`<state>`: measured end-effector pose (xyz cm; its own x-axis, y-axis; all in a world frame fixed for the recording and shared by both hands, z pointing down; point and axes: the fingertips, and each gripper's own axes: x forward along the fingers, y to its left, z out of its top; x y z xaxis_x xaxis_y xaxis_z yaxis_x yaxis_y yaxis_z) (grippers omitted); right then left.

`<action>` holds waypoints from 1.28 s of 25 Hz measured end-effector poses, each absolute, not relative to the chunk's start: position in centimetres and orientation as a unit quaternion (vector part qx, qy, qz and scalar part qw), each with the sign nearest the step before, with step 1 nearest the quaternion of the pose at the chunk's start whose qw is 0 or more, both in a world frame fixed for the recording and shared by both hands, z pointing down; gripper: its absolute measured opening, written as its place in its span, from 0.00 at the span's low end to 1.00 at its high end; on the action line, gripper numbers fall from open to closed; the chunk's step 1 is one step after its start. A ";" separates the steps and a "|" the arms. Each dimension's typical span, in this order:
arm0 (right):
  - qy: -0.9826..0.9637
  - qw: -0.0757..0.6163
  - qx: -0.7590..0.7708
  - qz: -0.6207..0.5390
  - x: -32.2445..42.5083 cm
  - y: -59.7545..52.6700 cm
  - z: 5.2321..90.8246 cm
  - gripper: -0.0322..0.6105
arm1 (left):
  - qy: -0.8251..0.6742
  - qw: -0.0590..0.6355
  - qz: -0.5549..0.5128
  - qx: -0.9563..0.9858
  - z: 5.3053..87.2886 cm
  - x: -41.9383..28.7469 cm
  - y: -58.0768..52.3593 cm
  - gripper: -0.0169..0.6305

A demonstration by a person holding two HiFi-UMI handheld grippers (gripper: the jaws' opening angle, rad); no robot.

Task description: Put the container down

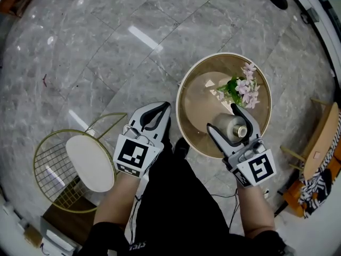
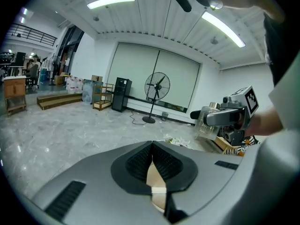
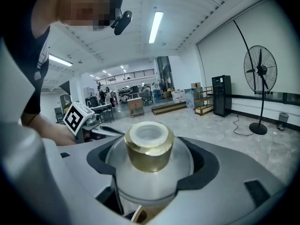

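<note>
the right gripper is clamped on the frosted, gold-necked container, apparently held over the round table near the flowers. the left gripper is closed and empty. the set-down seems not yet done; next it likely needs lowering onto bare tabletop, then release.

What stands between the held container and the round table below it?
Nothing visible does. The right gripper holds the container over bare surface of the round table; the flowers stand just beyond it.
</note>
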<state>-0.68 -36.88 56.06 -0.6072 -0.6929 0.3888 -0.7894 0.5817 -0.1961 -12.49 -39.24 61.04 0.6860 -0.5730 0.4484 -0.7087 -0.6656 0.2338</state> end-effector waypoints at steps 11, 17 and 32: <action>-0.879 0.148 0.409 0.194 -1.2 -39.1 64.6 0.59 | -0.325 0.216 0.191 0.901 69.7 -10.9 -41.0 0.05; -0.881 0.169 0.392 0.203 -1.8 -39.7 69.5 0.59 | -0.313 0.224 0.201 0.901 74.0 -10.1 -41.6 0.05; -0.869 0.206 0.410 0.185 -1.4 -41.3 81.0 0.59 | -0.306 0.247 0.233 0.889 83.5 -9.5 -42.4 0.05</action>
<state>-1.40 -41.31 81.04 -0.5798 -0.6360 0.5092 -0.7883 0.5960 -0.1531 -9.49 -42.37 83.45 0.7045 -0.4288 0.5655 -0.6592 -0.6905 0.2977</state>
